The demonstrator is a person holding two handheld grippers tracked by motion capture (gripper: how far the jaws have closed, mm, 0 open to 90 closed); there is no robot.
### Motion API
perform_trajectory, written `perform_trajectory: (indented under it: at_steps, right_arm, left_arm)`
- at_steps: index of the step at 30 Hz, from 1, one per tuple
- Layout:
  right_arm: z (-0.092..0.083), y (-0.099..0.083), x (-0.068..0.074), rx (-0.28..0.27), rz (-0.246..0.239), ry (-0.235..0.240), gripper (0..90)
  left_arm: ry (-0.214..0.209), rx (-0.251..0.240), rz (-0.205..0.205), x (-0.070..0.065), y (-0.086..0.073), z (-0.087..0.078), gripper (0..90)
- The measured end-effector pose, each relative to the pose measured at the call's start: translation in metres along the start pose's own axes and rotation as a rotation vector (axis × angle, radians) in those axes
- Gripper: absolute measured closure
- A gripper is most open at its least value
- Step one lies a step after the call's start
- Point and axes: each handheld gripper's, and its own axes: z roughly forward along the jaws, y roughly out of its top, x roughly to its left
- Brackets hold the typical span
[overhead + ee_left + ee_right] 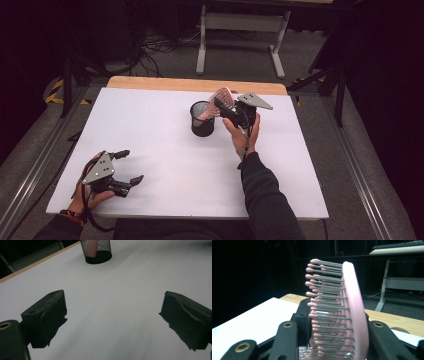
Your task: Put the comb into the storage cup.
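Observation:
A pink hairbrush [223, 98] with grey, pink-tipped bristles stands tilted, its handle down inside a black mesh cup [202, 120] near the middle of the white table top [150, 135]. My right gripper [227, 111] is shut on the brush head. In the right gripper view one jaw meets the bristle tips and the other the smooth back of the hairbrush [353, 310]. My left gripper [131, 166] rests low at the near left of the table, open and with nothing in it. The left gripper view shows the left gripper [113, 307] with its jaws wide apart, and the cup [96, 250] far ahead.
A wooden strip [195, 84] runs along the table's far edge. Beyond it, a white desk frame [240, 22] and loose cables [155, 47] are on the grey floor. Dark stands flank the table on both sides.

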Motion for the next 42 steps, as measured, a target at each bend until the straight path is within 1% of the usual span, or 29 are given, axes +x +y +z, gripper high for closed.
perform_trajectory:
  at_steps: [2, 3, 6, 9, 13, 16, 24, 27, 28, 29, 31, 36, 40, 42]
  right_arm:
    - [0.000, -0.002, -0.002, 0.001, 0.007, -0.007, 59.3]
    - [0.000, -0.004, -0.003, 0.005, 0.012, -0.003, 58.8]
    - [0.001, -0.005, -0.004, 0.017, 0.008, -0.015, 54.3]
    - [0.000, -0.007, -0.007, 0.021, 0.008, -0.026, 52.6]
    - [0.000, -0.009, -0.010, 0.024, 0.019, -0.024, 49.7]
    - [0.000, -0.011, -0.010, 0.033, 0.011, -0.023, 48.4]
    - [0.000, -0.012, -0.010, 0.033, 0.007, -0.032, 45.6]
    - [0.000, -0.012, -0.010, 0.038, 0.004, -0.040, 41.3]
    - [0.000, -0.012, -0.011, 0.038, 0.005, -0.041, 37.9]
    - [-0.001, -0.012, -0.011, 0.035, 0.005, -0.048, 36.3]
    - [-0.003, -0.012, -0.011, 0.020, 0.011, -0.043, 32.6]
    - [-0.004, -0.011, -0.010, 0.036, -0.015, -0.049, 28.1]
    - [-0.006, -0.010, -0.009, 0.029, -0.011, -0.045, 26.5]
    - [-0.007, -0.009, -0.007, 0.025, -0.018, -0.045, 26.0]
  left_arm:
    - [-0.002, 0.003, 0.001, 0.000, 0.000, 0.000, 7.4]
    - [-0.001, 0.004, 0.003, 0.000, 0.000, 0.000, 7.4]
    - [-0.003, 0.007, 0.008, 0.000, 0.000, 0.000, 7.4]
    - [-0.003, 0.006, 0.009, 0.000, 0.000, 0.000, 7.5]
    - [-0.004, 0.012, 0.011, 0.000, 0.000, 0.000, 7.6]
    - [-0.004, 0.014, 0.011, 0.000, 0.000, 0.001, 7.7]
    - [-0.003, 0.016, 0.012, 0.000, 0.000, 0.001, 7.8]
    - [-0.001, 0.017, 0.012, 0.000, 0.000, 0.001, 7.8]
    - [-0.001, 0.016, 0.012, 0.000, 0.000, 0.001, 7.8]
    - [-0.002, 0.016, 0.012, 0.000, 0.000, 0.001, 7.8]
    - [-0.002, 0.016, 0.013, 0.000, 0.000, 0.001, 7.8]
    - [0.000, 0.018, 0.013, 0.000, 0.000, 0.001, 7.8]
    - [0.002, 0.017, 0.009, 0.001, -0.001, 0.001, 8.0]
    - [0.001, 0.017, 0.010, 0.001, -0.001, 0.001, 8.0]
